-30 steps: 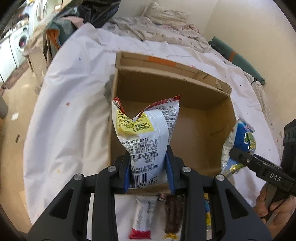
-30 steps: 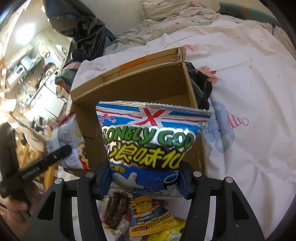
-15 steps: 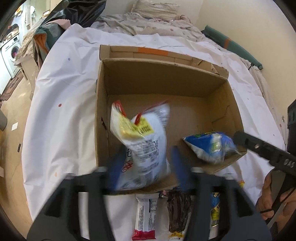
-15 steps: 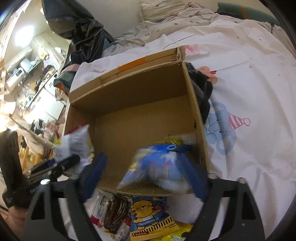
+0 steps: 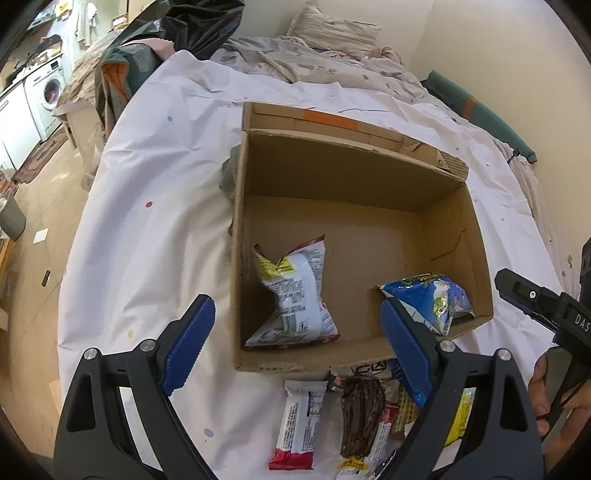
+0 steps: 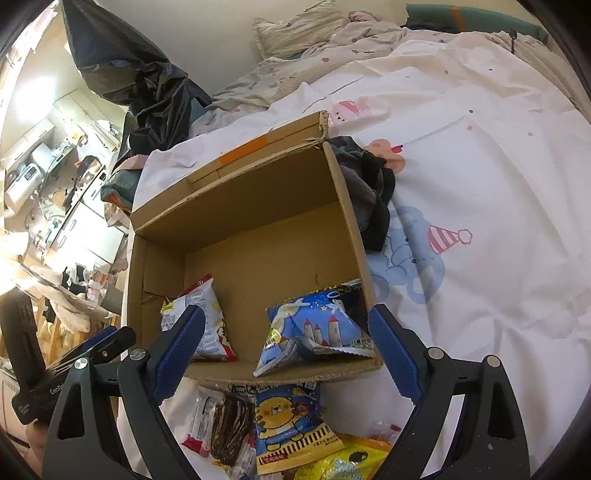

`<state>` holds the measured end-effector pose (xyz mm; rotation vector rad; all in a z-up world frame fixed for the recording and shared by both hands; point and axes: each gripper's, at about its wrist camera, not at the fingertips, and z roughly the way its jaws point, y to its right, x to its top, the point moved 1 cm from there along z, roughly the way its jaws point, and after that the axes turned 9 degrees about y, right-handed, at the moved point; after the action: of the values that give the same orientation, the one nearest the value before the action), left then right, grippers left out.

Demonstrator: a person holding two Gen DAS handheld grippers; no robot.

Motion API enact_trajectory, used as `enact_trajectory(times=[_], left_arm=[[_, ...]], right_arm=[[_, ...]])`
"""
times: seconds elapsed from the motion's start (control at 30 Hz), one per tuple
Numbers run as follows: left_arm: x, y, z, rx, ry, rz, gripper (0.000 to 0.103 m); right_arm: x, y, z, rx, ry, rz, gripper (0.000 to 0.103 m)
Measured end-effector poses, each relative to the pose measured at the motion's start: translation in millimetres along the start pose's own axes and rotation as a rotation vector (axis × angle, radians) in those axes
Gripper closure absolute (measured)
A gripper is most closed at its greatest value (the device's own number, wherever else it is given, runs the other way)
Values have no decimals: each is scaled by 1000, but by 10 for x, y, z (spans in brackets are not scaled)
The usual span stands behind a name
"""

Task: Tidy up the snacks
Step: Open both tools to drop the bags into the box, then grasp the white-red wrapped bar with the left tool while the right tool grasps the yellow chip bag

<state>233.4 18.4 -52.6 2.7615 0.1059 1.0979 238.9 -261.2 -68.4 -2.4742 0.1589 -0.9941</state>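
Both bags dropped since earlier: white bag (image 5: 295, 295) and blue bag (image 6: 314, 328) sit in our cardboard box (image 5: 436, 184); left gripper (image 5: 295, 343) opening empty, right gripper (image 6: 284, 347) released, loose snacks (image 6: 288, 424) crowding the bed (image 6: 480, 166) in front.

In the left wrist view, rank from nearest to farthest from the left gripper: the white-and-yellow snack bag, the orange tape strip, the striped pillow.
From the left gripper, whose jaws are opening with nothing between them:
1. White-and-yellow snack bag, in the box's near-left corner.
2. Orange tape strip, on the far flap.
3. Striped pillow, against the wall.

left gripper (image 5: 297, 332) opening, right gripper (image 6: 286, 339) wide
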Motion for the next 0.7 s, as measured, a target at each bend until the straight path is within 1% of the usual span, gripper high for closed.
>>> enact_trajectory(times=[0.13, 0.2, 0.27, 0.4, 0.47, 0.53, 0.6, 0.63, 0.67, 0.7], left_arm=[[-44, -47, -70, -2, -6, -8, 14], [-75, -72, -111, 20, -17, -3, 14], [-126, -116, -151, 40, -47, 3, 14], [-268, -200, -242, 77, -74, -12, 14], [-384, -229, -234, 93, -110, -19, 14], [-520, -274, -179, 119, -155, -44, 14], [-615, -302, -90, 129, -199, -71, 15], [-676, -313, 16, 121, -245, -84, 20], [-713, -305, 82, 119, -269, -87, 25], [-750, -297, 164, 118, -293, -89, 39]], right_arm=[[-40, -5, -58, -5, -8, -5, 11], [-70, -9, -90, -9, -16, -7, 11], [-112, -8, -146, -13, -27, -8, 11], [-220, 19, -324, -69, -27, -22, 11], [-307, 72, -383, -87, -49, -4, 11], [-408, 151, -410, -108, -86, 28, 11], [-478, 226, -430, -115, -112, 70, 11], [-501, 259, -442, -116, -120, 91, 11], [-516, 281, -448, -117, -122, 104, 11], [-528, 305, -455, -125, -124, 115, 11]])
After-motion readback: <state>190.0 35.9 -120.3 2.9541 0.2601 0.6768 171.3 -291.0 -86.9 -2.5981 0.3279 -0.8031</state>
